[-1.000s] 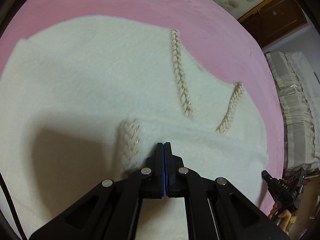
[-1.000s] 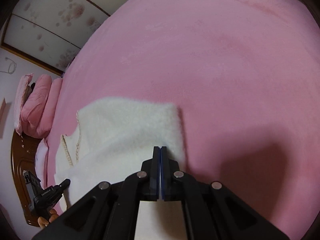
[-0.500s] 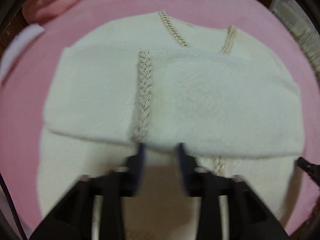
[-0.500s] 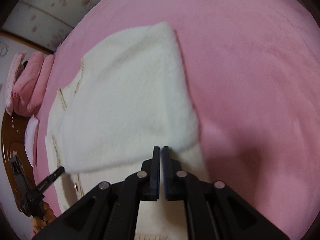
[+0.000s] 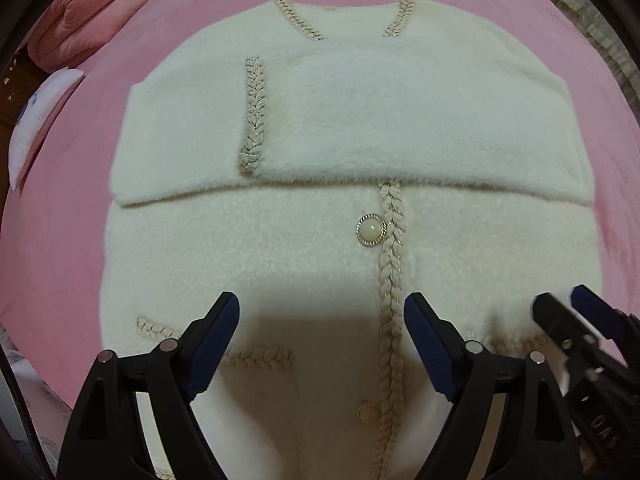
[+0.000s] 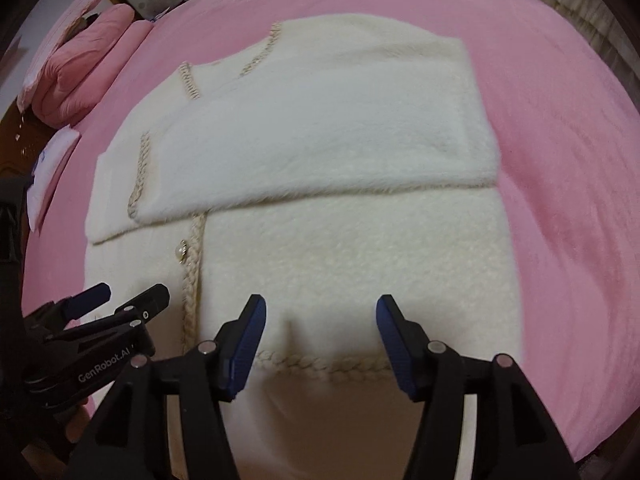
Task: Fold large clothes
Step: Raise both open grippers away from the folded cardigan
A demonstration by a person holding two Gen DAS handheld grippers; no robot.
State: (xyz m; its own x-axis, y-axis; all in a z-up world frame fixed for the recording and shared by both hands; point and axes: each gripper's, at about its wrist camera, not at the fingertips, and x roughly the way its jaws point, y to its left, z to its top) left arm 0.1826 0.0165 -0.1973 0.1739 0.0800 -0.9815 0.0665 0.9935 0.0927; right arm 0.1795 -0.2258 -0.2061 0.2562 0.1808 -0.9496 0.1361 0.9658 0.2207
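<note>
Cardigan hem (bottom edge) cut off

A cream-white fluffy cardigan is seen on a plain pink bed cover. Its edges are trimmed with beige braid shot through with gold thread. A pearl-coloured button is ringed in gold. Black frames and dark blue pads are shown on the left hand-held gripper and the right hand-held gripper. Pink pillows are stacked beyond.

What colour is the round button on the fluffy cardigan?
The button is pearly cream with a gold rim, clearest in the left wrist view.
</note>
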